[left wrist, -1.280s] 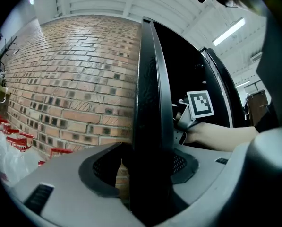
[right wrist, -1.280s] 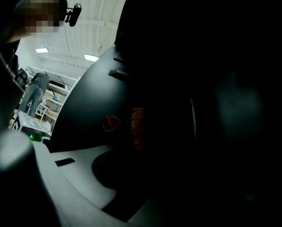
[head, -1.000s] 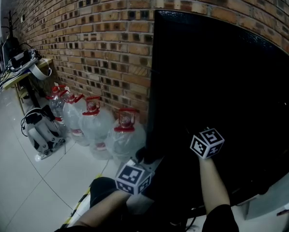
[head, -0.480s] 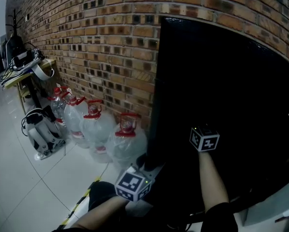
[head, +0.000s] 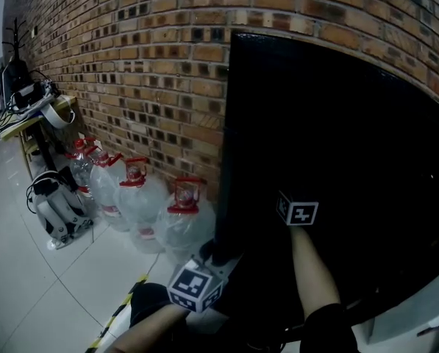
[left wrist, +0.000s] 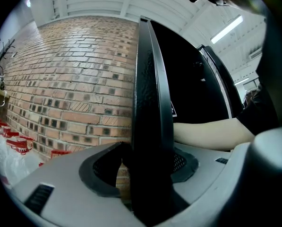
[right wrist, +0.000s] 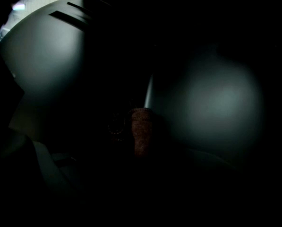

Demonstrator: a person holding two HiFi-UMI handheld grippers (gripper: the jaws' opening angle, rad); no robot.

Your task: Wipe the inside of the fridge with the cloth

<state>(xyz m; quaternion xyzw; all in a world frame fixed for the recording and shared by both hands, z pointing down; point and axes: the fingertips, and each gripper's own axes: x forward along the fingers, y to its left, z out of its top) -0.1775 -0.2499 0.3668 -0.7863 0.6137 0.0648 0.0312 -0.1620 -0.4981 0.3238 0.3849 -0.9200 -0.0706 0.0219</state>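
Grey-bodied left gripper [left wrist: 143, 167], square-marker cubes [head: 198, 285] (black-and-white), black short sleeves [head: 326, 323]

Clamping the fridge door [head: 337, 160] edge with the left hand-held gripper [left wrist: 150, 174], forearm [head: 149, 326] low; reaching the bare right forearm [head: 311, 271] forward, right hand-held gripper [right wrist: 141, 126] pinching a brownish cloth [right wrist: 141, 134].

Right claw [right wrist: 141, 143] and fridge interior [head: 366, 197] in near-total darkness

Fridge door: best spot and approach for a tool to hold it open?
On the fridge door, take the free vertical edge, coming edge-on, one jaw on each face. It's a thin upright slab, no handle visible; the left tool straddles it there.
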